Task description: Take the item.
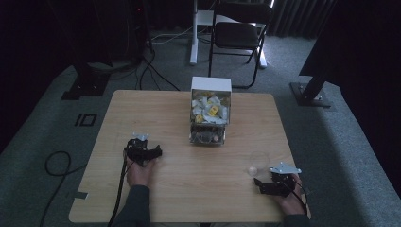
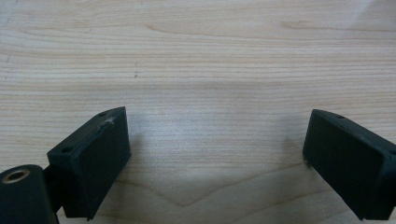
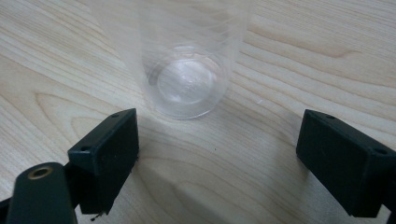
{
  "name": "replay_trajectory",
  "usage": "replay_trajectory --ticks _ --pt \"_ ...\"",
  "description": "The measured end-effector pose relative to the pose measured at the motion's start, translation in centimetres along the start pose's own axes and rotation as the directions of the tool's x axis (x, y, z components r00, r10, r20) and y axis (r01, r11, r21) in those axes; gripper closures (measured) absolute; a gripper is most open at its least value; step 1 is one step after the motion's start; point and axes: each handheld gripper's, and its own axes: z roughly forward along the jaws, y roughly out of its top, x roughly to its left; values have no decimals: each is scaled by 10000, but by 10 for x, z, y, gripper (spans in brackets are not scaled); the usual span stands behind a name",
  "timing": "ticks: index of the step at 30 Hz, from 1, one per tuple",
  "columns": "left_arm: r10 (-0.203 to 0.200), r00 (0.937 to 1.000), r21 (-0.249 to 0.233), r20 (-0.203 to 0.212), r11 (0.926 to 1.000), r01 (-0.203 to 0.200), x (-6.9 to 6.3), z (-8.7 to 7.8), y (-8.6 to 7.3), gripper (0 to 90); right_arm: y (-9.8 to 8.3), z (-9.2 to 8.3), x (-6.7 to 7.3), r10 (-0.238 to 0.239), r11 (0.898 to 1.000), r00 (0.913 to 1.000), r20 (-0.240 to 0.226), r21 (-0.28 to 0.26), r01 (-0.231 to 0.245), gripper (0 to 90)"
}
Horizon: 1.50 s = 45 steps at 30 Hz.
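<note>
Glass: clear plastic cup [image 3: 187,60] standing upright on the wooden tabletop [image 1: 189,184], just ahead of the right gripper [image 3: 217,149] and not touching either jaw, so nothing's being held yet.
Right gripper: jaws spread wide, sitting low over the wood near the person's edge, pointed at the cup's base. From the high view it's the gripper [image 1: 276,182] at the right with the cup [image 1: 258,163] just beyond it.
Left gripper: also wide open [image 2: 217,154], nothing between the jaws but bare wood grain. From up high it's [image 1: 142,151] well apart from the cup, off to the other side.
Dispenser: white-topped clear box [image 1: 210,111] full of little packets, farther out from both grippers, roughly between them at the middle of the tabletop.
Room: dim, black folding chair [image 1: 239,33] past the far edge.
</note>
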Motion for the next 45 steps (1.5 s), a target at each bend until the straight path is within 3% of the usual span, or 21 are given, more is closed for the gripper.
replay_trajectory --ticks 9,20,23,29,39,45 --pt "80 9999 -3 67 10000 -80 0 0 0 80 0 0 0 3 10000 10000 -2 1 -3 128" --pt "636 9963 205 577 9977 -649 4 -3 3 155 0 0 0 19 10000 10000 0 -3 -19 128" --pt "622 9963 221 600 9977 -636 5 -6 3 243 0 0 0 23 10000 10000 -4 -4 -23 128" --pt "623 9961 278 631 9976 -641 5 -8 3 330 0 0 0 24 10000 10000 -4 -5 -24 128" --pt "812 9898 155 1173 9964 -836 -2 -18 6 382 0 0 0 18 10000 10000 -4 -8 -18 128" --pt "669 9857 -68 1548 9978 -666 -7 -29 10 393 0 0 0 6 10000 10000 -4 -4 -6 128"
